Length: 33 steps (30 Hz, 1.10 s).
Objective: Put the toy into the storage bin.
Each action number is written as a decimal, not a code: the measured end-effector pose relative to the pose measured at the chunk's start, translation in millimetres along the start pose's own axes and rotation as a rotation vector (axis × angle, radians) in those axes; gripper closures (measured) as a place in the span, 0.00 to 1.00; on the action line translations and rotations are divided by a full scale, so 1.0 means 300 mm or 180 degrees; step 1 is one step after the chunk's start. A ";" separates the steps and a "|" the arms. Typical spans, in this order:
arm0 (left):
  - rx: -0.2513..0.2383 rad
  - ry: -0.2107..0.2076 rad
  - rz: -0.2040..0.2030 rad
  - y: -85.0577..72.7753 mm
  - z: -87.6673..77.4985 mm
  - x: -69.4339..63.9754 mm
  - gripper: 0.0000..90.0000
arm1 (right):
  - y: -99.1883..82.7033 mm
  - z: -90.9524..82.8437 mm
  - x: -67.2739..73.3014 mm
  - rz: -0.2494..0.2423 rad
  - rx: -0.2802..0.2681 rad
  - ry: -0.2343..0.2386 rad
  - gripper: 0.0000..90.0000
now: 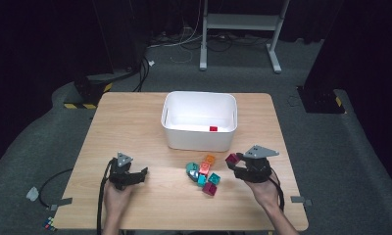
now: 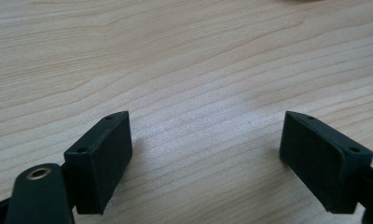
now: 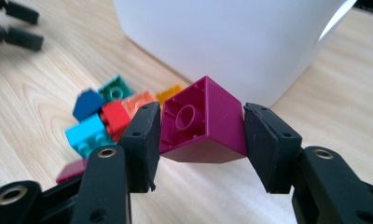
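Purple brick (image 3: 203, 122) sits between the black pads of your right gripper (image 3: 198, 140), squeezed from both sides. It is tilted, with its hollow bottom turned toward the camera. A tilted brick held by two flat pads can twist or pop out, so keep your squeeze steady. If you loosen too soon, I think it will drop on the table (image 1: 135, 117) and not in the white bin (image 1: 199, 142).

From above, the brick (image 1: 232, 158) is up off the table, just in front of the bin and to its right. The bin wall is tall and close. If you carry the brick too low, it could bump the rim and get knocked loose. One small red brick (image 1: 213, 129) already lies inside.

Just beside your right gripper (image 1: 239, 164) is the pile (image 1: 204, 175) of bricks. A low swing could scatter them.

Your left gripper (image 2: 205, 154) is wide, with nothing in it, resting over bare wood, well apart from the pile.
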State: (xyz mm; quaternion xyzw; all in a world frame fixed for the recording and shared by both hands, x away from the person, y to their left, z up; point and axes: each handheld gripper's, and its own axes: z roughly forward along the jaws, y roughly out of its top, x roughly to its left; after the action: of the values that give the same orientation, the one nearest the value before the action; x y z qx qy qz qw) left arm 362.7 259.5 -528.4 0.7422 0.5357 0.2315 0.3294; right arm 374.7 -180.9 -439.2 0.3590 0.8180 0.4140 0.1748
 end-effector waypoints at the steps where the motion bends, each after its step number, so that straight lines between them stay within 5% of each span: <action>1: -0.0002 0.0000 -0.0002 0.000 0.000 0.000 0.19 | 0.019 -0.010 -0.009 0.0003 -0.0020 0.0029 0.53; 14: 0.0002 -0.0001 0.0003 0.000 0.000 0.000 0.19 | 0.175 -0.084 -0.071 0.0034 -0.0183 0.0149 0.53; 33: 0.0002 -0.0003 0.0002 -0.001 -0.001 0.000 0.19 | 0.333 -0.044 -0.086 -0.0040 -0.0220 0.0195 0.53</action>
State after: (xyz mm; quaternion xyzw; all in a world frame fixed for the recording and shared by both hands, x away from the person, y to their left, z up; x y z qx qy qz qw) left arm 362.4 259.6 -528.3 0.7426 0.5355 0.2311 0.3293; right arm 428.7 -167.1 -351.4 0.3348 0.8104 0.4517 0.1645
